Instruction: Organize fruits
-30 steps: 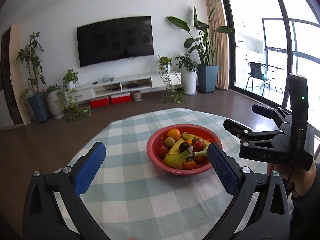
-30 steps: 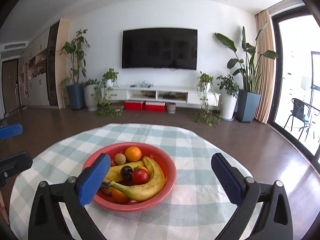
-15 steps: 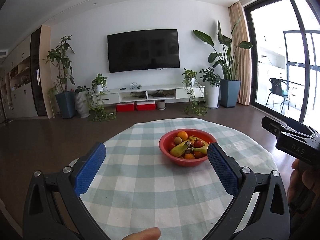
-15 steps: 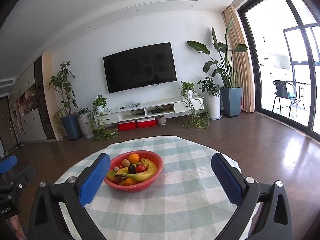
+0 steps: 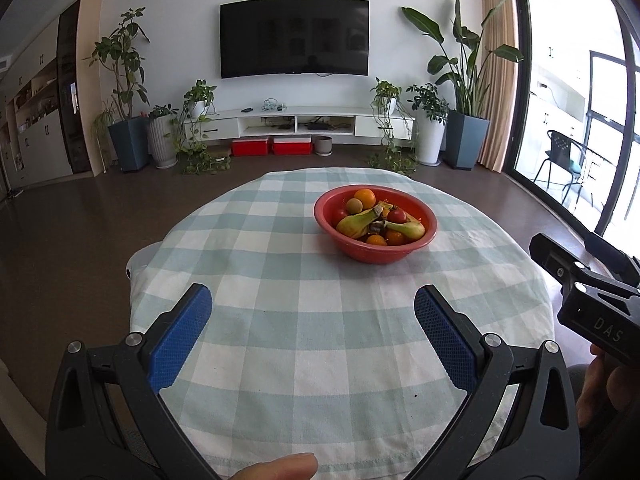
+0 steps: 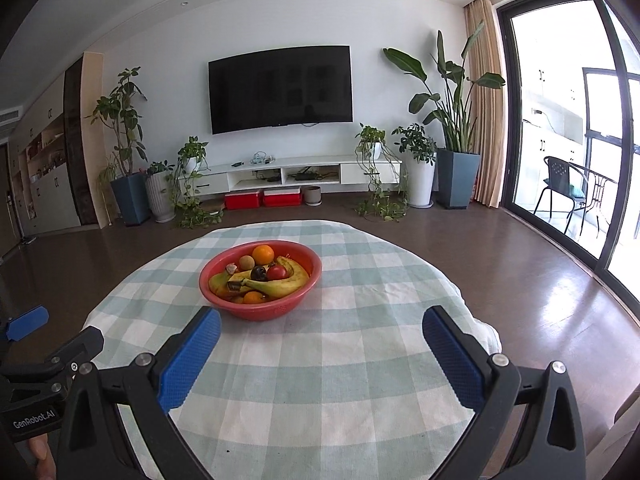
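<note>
Red bowl: plastic, the bowl (image 5: pixel 375 251) sits on the checked cloth (image 5: pixel 320 320) of a round table, past its middle on the TV side.
Fruit: all I can see lies heaped inside the bowl. An orange (image 6: pixel 263 254) rests at the far rim with a small brown fruit (image 6: pixel 247 261) touching it on its left; two bananas (image 6: pixel 276 285) curve across the front; a red tomato (image 6: pixel 276 273) and a dark plum (image 6: pixel 258 272) sit on top of them; small orange fruits (image 5: pixel 376 240) show at the near rim.
Outside the bowl: no fruit on the cloth in either view.
Left gripper: the left gripper (image 5: pixel 312 334) hangs over the near part of the cloth, well short of the bowl, its blue pads spread wide with nothing between them.
Right gripper: the right gripper (image 6: pixel 320 350) is likewise gaping and empty, its left pad (image 6: pixel 188 364) just short of the bowl's near wall.
Hands: a fingertip (image 5: pixel 276 469) shows at the near edge under the left gripper.
Progress: by my reckoning either the gathering is finished, with every fruit in the bowl and the tools clear of it, or no sorting has begun; the pictures do not settle which.
Left to do: if fruits must be grouped or laid out, all of that remains.
</note>
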